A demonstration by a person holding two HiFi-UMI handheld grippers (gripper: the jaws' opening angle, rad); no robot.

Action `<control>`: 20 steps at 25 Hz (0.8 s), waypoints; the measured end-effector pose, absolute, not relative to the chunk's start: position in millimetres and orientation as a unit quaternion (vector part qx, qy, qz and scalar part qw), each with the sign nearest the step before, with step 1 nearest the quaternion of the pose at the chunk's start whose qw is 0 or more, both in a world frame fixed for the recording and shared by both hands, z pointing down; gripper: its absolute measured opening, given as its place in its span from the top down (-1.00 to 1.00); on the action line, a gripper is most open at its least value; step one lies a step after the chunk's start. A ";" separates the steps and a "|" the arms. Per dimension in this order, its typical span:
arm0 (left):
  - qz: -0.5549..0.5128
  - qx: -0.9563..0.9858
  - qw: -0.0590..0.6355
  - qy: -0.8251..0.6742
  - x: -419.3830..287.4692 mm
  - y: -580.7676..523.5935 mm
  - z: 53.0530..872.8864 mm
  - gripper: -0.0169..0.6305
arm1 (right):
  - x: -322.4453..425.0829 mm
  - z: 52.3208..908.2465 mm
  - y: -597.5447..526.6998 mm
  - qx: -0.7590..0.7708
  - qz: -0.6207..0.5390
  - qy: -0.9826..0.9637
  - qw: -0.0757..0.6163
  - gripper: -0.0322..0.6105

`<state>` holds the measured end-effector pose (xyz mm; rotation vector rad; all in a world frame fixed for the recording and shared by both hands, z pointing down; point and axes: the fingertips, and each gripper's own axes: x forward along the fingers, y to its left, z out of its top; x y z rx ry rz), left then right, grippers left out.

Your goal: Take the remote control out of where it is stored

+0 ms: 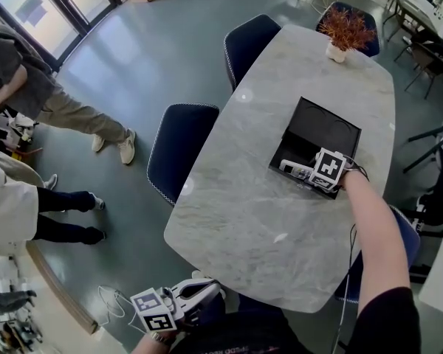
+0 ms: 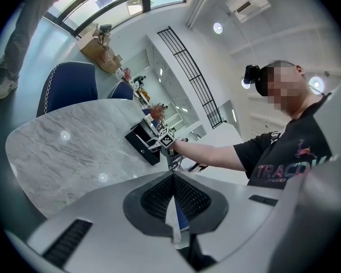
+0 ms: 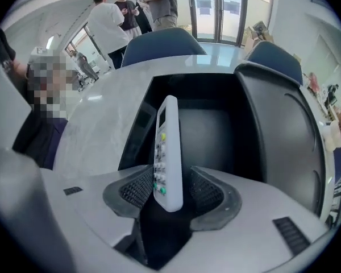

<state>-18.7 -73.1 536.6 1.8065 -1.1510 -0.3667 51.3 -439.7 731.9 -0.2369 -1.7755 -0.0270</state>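
A white remote control [image 3: 167, 152] with coloured buttons stands on edge between the jaws of my right gripper [image 3: 167, 189], which points steeply down into an open black box [image 3: 216, 129]. A narrow gap shows beside the remote on its right, so the pads do not clamp it. In the head view that gripper [image 1: 307, 174] is at the near edge of the box [image 1: 321, 127], with the remote [image 1: 294, 169] a pale shape just left of it. My left gripper [image 2: 173, 203] hangs shut and empty off the table's near edge [image 1: 203, 292].
The box lies on a pale marble table [image 1: 280, 227]. A small potted plant [image 1: 345, 32] stands at the far end. Blue chairs [image 1: 183, 150] [image 1: 251, 44] line the left side. People [image 1: 29, 87] stand on the floor to the left.
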 end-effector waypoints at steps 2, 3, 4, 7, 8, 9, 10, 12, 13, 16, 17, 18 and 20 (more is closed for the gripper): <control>-0.150 0.736 0.465 -0.469 -19.9 -73.2 536.1 0.93 | 50.4 732.6 -441.5 -0.095 -0.034 -0.775 0.624 0.31; -0.150 0.736 0.465 -0.469 -20.1 -73.6 536.3 0.93 | 49.7 732.5 -442.1 -0.090 -0.036 -0.778 0.621 0.33; -0.149 0.736 0.465 -0.468 -19.8 -74.0 537.0 0.93 | 49.3 732.6 -442.3 -0.087 -0.035 -0.781 0.618 0.33; -0.148 0.737 0.468 -0.464 -16.4 -75.5 539.5 0.93 | 52.3 735.8 -440.0 -0.086 -0.041 -0.779 0.619 0.33; -0.148 0.738 0.469 -0.462 -15.0 -76.2 539.9 0.93 | 55.8 736.7 -438.9 -0.088 -0.044 -0.773 0.627 0.33; -0.147 0.739 0.469 -0.461 -13.9 -76.7 540.2 0.93 | 58.0 736.6 -438.2 -0.089 -0.049 -0.768 0.632 0.33; -0.147 0.739 0.470 -0.460 -13.1 -76.9 540.3 0.93 | 57.2 735.6 -438.2 -0.089 -0.060 -0.767 0.632 0.33; -0.146 0.739 0.469 -0.460 -12.0 -76.7 540.4 0.93 | 50.9 731.8 -442.2 -0.080 -0.099 -0.772 0.622 0.33; -0.146 0.740 0.469 -0.460 -11.6 -76.7 540.8 0.93 | 48.5 730.1 -445.3 -0.072 -0.120 -0.774 0.617 0.33; -0.146 0.739 0.468 -0.462 -10.4 -77.4 542.6 0.93 | 47.9 729.6 -450.0 -0.058 -0.160 -0.776 0.607 0.33; -0.147 0.739 0.468 -0.462 -10.4 -77.7 542.9 0.93 | 48.7 730.5 -450.1 -0.059 -0.168 -0.775 0.606 0.33; -0.147 0.738 0.469 -0.462 -10.6 -78.2 543.0 0.93 | 49.6 731.8 -450.5 -0.061 -0.176 -0.774 0.605 0.33; -0.148 0.739 0.469 -0.461 -12.1 -79.5 542.3 0.93 | 51.1 734.5 -451.1 -0.069 -0.180 -0.771 0.607 0.33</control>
